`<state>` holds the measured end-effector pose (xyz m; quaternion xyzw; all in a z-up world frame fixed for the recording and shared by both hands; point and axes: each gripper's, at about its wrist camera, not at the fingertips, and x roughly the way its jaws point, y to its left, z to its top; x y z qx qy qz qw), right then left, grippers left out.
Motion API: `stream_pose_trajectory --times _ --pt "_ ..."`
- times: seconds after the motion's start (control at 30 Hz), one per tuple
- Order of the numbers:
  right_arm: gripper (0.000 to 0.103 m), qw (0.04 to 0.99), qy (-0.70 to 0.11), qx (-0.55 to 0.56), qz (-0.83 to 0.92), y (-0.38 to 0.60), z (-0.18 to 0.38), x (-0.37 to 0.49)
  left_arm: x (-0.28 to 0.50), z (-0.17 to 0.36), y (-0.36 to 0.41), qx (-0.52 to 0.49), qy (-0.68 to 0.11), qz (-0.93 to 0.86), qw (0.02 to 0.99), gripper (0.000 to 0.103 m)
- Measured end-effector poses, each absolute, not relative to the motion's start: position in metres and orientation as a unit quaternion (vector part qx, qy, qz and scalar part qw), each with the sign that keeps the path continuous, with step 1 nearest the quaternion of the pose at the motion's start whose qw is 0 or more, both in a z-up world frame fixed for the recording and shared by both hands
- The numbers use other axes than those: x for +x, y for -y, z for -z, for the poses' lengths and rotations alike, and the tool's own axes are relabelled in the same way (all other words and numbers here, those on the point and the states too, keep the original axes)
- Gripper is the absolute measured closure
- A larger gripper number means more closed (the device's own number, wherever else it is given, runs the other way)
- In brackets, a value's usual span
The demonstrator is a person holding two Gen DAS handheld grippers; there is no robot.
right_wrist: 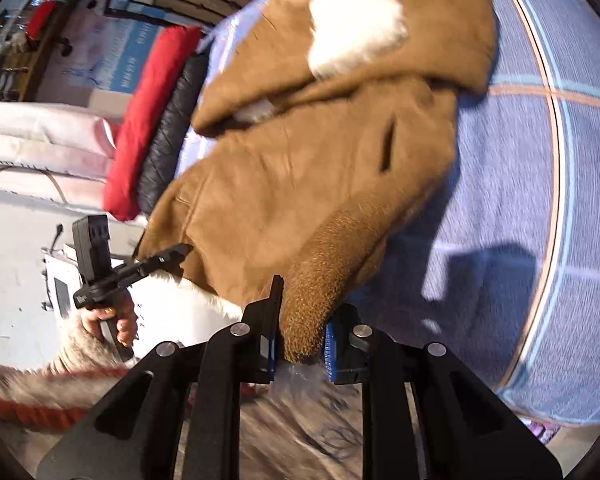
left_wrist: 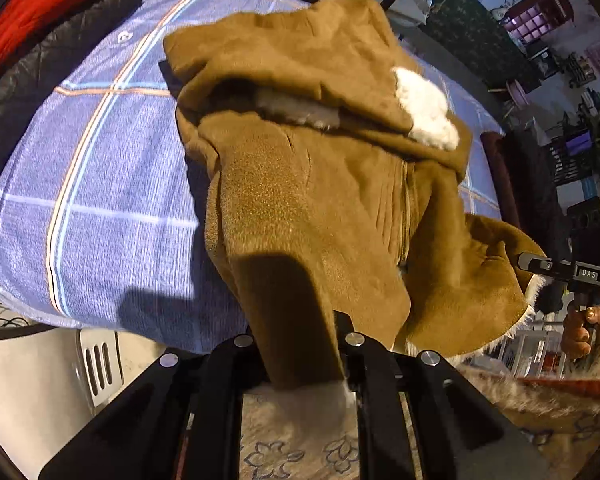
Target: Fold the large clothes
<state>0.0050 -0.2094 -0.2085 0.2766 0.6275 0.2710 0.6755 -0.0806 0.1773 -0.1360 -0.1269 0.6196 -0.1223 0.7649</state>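
The lettering "UAS" shows on the right gripper (left_wrist: pixel 518 261) body in the left wrist view; no other writing is legible. Both hand-held grippers are clamped on the hem of a tan suede coat (left_wrist: pixel 312 184) with white fleece lining. The left gripper (left_wrist: pixel 304 360) pinches one bottom corner, the right gripper pinches the other, its blue pads (right_wrist: pixel 329 350) pressing the nap. The coat's hem hangs raised above a blue plaid bedspread (left_wrist: pixel 100 184), its upper part resting on the cloth.
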Motion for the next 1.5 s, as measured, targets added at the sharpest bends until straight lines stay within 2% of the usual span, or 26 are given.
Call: stream_pose_trajectory --times 0.2,0.37,0.53,0.8,0.97,1.17,1.5 --pt "0.086 0.724 -0.568 0.275 -0.278 0.204 0.172 0.069 -0.017 0.087 -0.185 -0.14 -0.543 0.107 0.821 0.091" --pt "0.09 0.763 -0.537 0.256 -0.252 0.226 0.144 0.107 0.038 0.061 -0.174 -0.096 -0.511 0.098 0.848 0.091" --pt "0.09 0.769 -0.535 0.268 -0.225 0.239 0.142 0.128 0.085 0.059 -0.175 -0.098 -0.507 0.085 0.852 0.091" --pt "0.091 0.753 -0.53 0.353 -0.164 0.26 0.153 0.18 0.155 0.066 -0.17 -0.087 -0.52 0.071 0.847 0.091" --pt "0.091 0.754 -0.523 0.374 -0.137 0.267 0.162 0.215 0.196 0.088 -0.182 -0.102 -0.532 0.056 0.838 0.091" --pt "0.091 0.741 -0.543 0.386 -0.084 0.264 0.201 0.252 0.241 0.139 -0.188 -0.13 -0.573 0.042 0.808 0.09" --pt "0.091 0.73 -0.58 0.361 -0.013 0.256 0.263 0.291 0.289 0.193 -0.191 -0.171 -0.622 0.029 0.764 0.086"
